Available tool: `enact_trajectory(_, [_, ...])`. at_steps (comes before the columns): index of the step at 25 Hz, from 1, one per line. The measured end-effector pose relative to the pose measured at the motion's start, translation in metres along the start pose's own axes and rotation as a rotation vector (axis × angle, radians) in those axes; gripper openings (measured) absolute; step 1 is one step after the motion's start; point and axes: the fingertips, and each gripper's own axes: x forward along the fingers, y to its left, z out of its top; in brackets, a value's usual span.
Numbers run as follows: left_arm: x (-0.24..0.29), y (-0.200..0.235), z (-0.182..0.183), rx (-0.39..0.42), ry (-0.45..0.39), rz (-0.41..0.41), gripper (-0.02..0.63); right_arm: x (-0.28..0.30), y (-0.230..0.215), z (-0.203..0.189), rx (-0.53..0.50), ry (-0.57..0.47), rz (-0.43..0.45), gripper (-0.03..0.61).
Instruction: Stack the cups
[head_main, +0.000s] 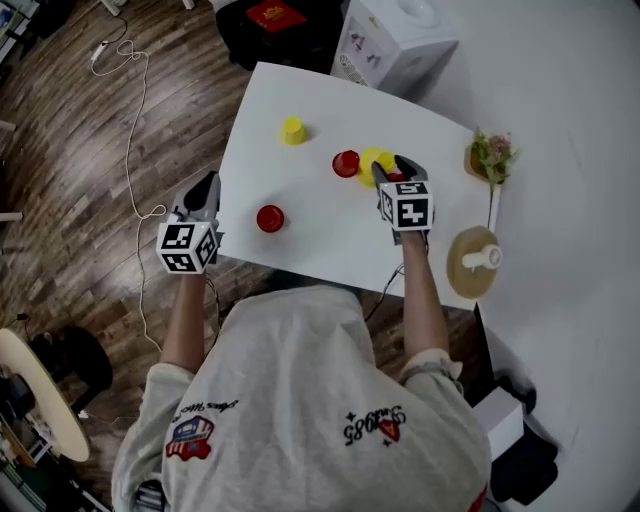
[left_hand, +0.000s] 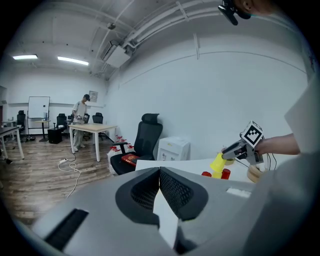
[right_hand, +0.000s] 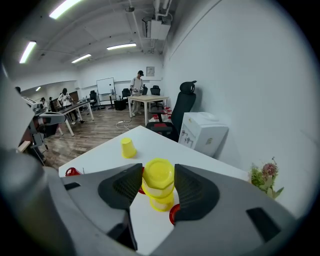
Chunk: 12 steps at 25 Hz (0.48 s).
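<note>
My right gripper (head_main: 388, 170) is shut on an upside-down yellow cup (right_hand: 159, 174) and holds it in the air over the table, just above another yellow cup (right_hand: 162, 202) standing there. A red cup (right_hand: 173, 215) stands right beside that lower cup. On the white table (head_main: 300, 250) a lone yellow cup (head_main: 292, 130) stands far left, one red cup (head_main: 346, 163) mid-table, and another red cup (head_main: 270, 218) near the left edge. My left gripper (head_main: 207, 190) hangs off the table's left side, jaws shut and empty (left_hand: 160, 170).
A small potted plant (head_main: 492, 155) and a round wooden stand (head_main: 474, 260) sit at the table's right end. A white cabinet (head_main: 395, 40) and a black office chair (left_hand: 147, 137) stand behind the table. A cable (head_main: 135, 150) lies on the wooden floor.
</note>
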Motion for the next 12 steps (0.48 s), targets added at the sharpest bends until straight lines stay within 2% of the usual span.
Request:
enact_trajectory(5, [-0.013, 0.018, -0.010, -0.026, 0.004, 0.049, 0.006, 0.023, 0.018, -0.001, -0.033, 0.053, 0.038, 0.207])
enact_trajectory(12, [-0.018, 0.031, -0.016, -0.047, 0.007, 0.071, 0.006, 0.035, 0.020, -0.002, -0.045, 0.087, 0.025, 0.209])
